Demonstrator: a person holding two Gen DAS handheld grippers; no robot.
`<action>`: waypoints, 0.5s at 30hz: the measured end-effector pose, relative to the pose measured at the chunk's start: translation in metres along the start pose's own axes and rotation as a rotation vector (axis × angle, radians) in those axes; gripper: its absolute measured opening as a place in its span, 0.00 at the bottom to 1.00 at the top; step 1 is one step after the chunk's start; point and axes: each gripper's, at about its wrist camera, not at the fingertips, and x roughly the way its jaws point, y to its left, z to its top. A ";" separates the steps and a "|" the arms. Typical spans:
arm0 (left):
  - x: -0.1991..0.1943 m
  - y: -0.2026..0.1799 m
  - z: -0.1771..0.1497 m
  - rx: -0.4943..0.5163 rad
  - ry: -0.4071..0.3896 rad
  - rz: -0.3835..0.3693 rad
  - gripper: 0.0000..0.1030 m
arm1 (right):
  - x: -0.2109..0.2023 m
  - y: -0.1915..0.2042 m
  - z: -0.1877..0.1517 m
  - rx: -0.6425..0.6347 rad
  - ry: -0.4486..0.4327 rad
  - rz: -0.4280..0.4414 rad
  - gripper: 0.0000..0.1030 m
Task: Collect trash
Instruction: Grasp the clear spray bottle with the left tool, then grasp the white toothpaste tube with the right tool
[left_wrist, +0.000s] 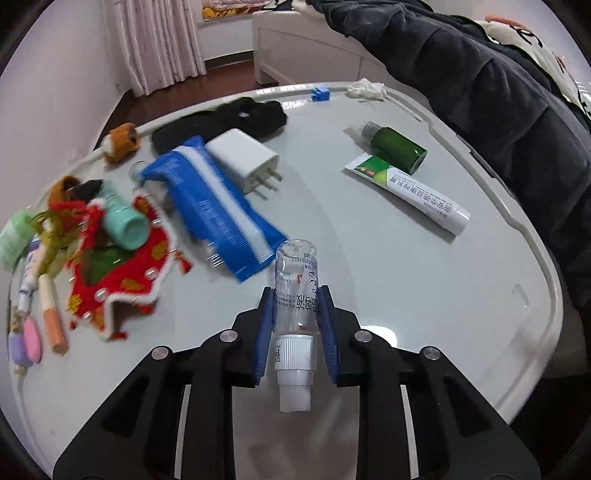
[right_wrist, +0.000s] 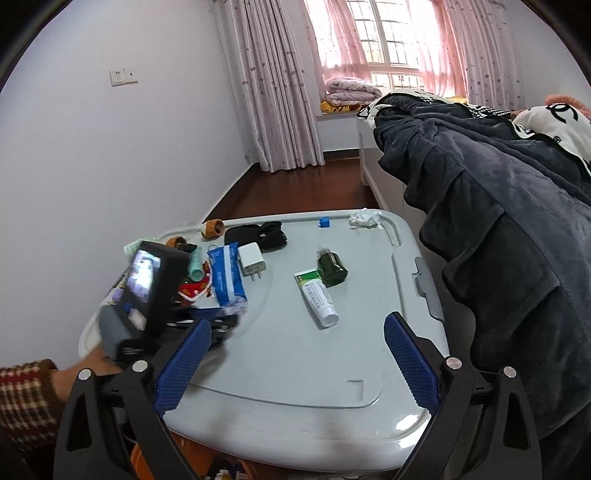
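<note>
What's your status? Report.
Left gripper shut on clear bottle. Right gripper open, empty. Crumpled tissue at far edge, nothing blocking.

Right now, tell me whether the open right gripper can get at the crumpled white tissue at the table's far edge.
Probably yes. The right gripper is open and empty, and the crumpled white tissue lies alone at the far edge. The green bottle and toothpaste tube sit just beside that path.

Your right gripper (right_wrist: 295, 363) hangs with its blue pads wide apart and nothing between them, above the near part of the grey lid (right_wrist: 295, 369). On the lid lie a white-and-green tube (right_wrist: 317, 293) touching a dark green bottle (right_wrist: 331, 266), a white charger (right_wrist: 252, 259), and a blue packet (right_wrist: 226, 275). A crumpled tissue (right_wrist: 364, 218) sits at the far edge. Your left hand (right_wrist: 86, 369) holds the other gripper (right_wrist: 147, 291) at the left.
</note>
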 end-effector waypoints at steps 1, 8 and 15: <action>-0.009 0.003 -0.002 -0.012 -0.003 -0.010 0.23 | 0.004 0.000 0.000 -0.013 0.008 -0.006 0.90; -0.059 0.002 -0.023 -0.034 -0.091 -0.065 0.23 | 0.077 0.011 0.021 -0.131 0.179 -0.013 0.87; -0.056 0.004 -0.030 -0.062 -0.090 -0.141 0.23 | 0.177 0.023 0.015 -0.258 0.300 -0.080 0.74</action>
